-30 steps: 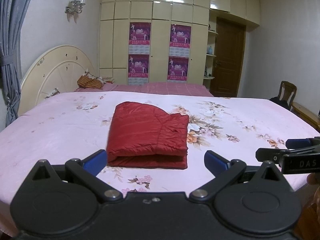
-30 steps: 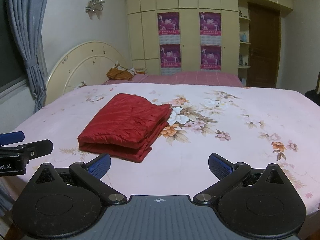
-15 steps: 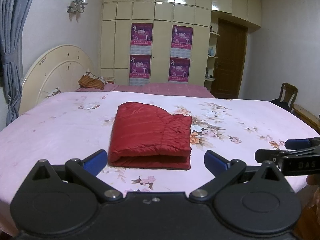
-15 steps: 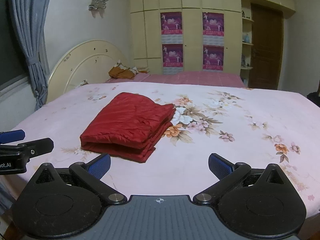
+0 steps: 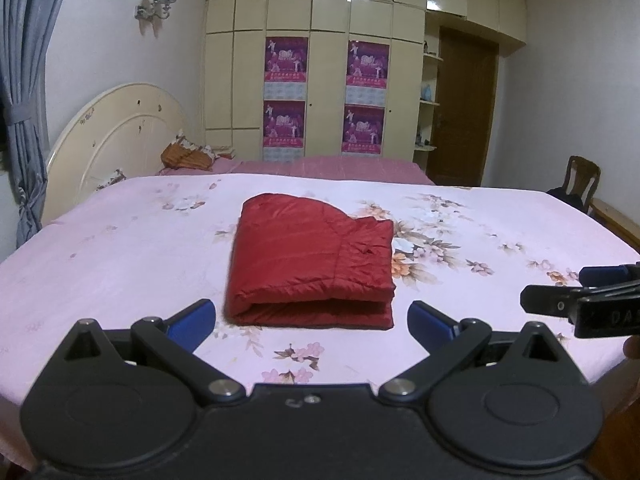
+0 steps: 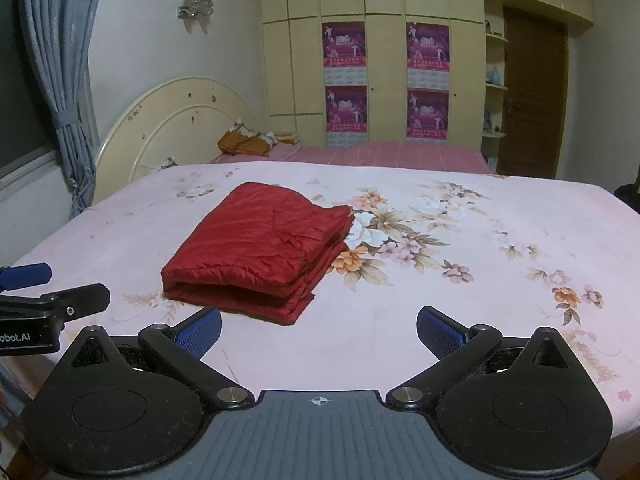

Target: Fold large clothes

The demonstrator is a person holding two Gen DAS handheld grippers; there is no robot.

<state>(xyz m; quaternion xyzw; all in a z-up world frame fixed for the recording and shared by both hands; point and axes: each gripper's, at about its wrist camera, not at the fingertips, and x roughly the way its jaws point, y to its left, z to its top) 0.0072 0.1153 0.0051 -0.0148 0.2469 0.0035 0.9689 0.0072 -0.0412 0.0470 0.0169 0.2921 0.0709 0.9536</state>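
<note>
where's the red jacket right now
The folded red jacket lies on the floral bedsheet, ahead of both open claws and touched by neither; left of centre in the right wrist view.

Your bed [image 5: 120,264] carries a pink flowered sheet [image 6: 460,264], spread flat. One red garment [image 5: 310,264] lies folded near its middle; an orange cushion [image 5: 186,156] rests by the headboard [image 5: 116,136].

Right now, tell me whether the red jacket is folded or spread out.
Folded. The red jacket lies on the bed as a compact rectangle, with stacked layers showing along its near edge. Neither gripper touches it.
</note>
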